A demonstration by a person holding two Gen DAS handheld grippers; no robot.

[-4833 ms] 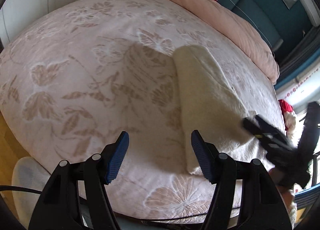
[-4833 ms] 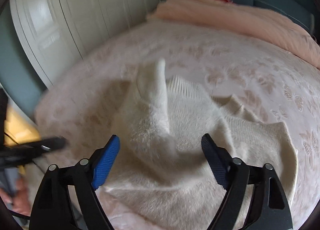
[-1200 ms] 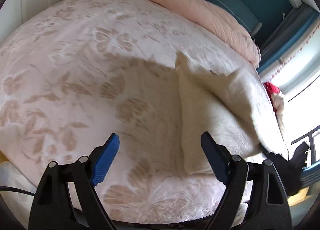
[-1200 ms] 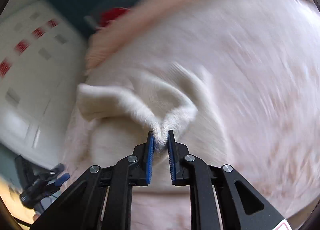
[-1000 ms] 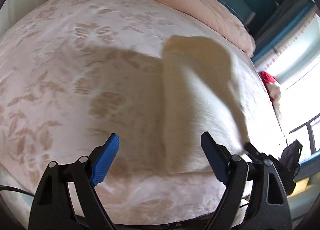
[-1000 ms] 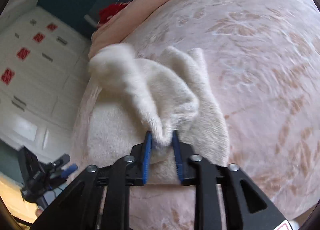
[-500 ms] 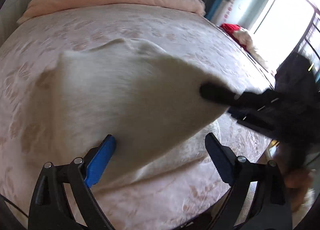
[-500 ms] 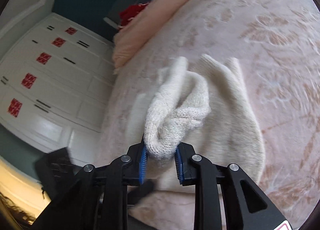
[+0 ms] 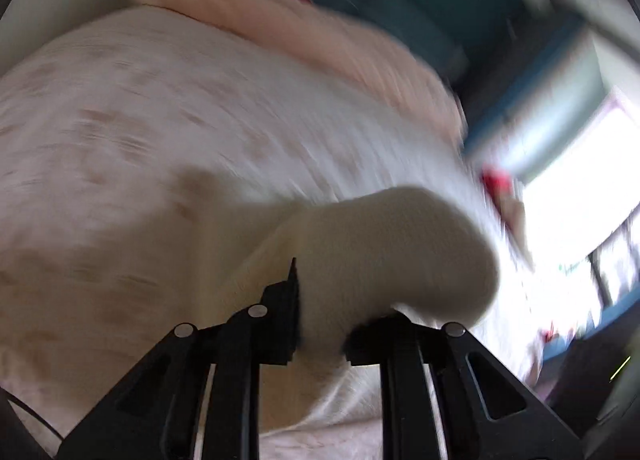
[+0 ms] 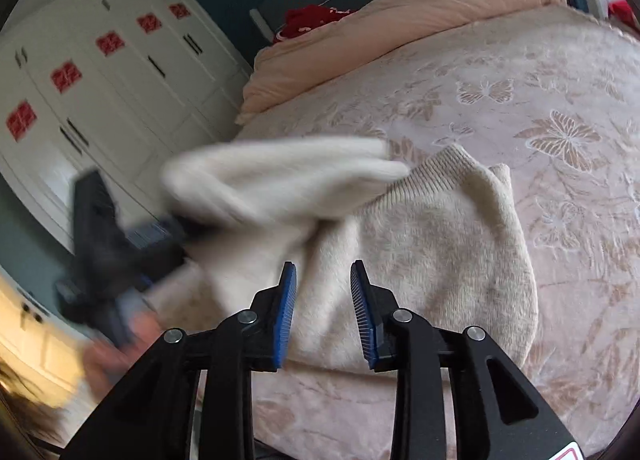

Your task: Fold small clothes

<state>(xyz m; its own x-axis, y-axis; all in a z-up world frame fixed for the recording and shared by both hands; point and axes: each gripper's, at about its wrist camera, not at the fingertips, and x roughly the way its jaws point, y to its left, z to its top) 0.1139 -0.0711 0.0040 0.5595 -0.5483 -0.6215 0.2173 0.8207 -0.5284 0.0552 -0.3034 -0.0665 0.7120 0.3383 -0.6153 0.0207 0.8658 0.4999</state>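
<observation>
The left gripper (image 9: 320, 324) is closing, its fingers pinching the cream sweater (image 10: 432, 228). The right gripper (image 10: 323, 312) is opening, nothing clamped, above the bed (image 10: 560, 100).

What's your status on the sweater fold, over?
Left gripper closing on cream sweater, lifted fold between jaws. Right gripper opening, nothing pinched. Rest lies on bed. Nothing in the way.
</observation>
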